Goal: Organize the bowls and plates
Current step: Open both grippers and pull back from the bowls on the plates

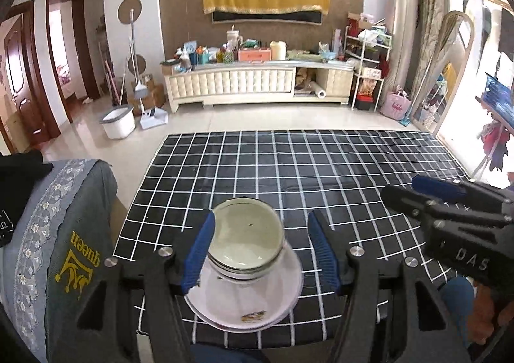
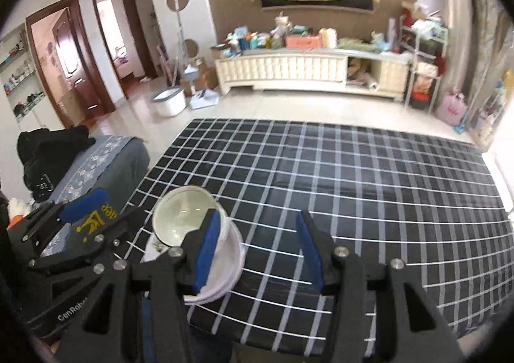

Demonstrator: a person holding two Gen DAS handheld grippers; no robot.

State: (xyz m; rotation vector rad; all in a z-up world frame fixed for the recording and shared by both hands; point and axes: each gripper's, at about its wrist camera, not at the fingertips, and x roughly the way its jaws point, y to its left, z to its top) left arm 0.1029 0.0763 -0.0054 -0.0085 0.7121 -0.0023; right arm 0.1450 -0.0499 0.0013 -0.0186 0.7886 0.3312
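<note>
A stack of pale green-white bowls (image 1: pixel 247 234) (image 2: pixel 180 218) sits on a stack of white plates (image 1: pixel 257 308) (image 2: pixel 225 266) near the front left edge of the black checked table (image 1: pixel 321 170) (image 2: pixel 353 186). My left gripper (image 1: pixel 261 221) (image 2: pixel 109 212) hovers above and in front of this stack, open; the bowls show between its blue pads, which press on nothing. Open too, my right gripper (image 2: pixel 257 216) (image 1: pixel 401 187) hangs just right of the stack over bare tablecloth, with nothing between its fingers.
A chair with a grey embroidered cover (image 1: pixel 64 234) (image 2: pixel 106 163) stands against the table's left side, a black garment (image 2: pixel 48 150) lying on it. Beyond the table are tiled floor, a white bucket (image 1: pixel 117 122) and a cluttered low cabinet (image 1: pixel 257 83).
</note>
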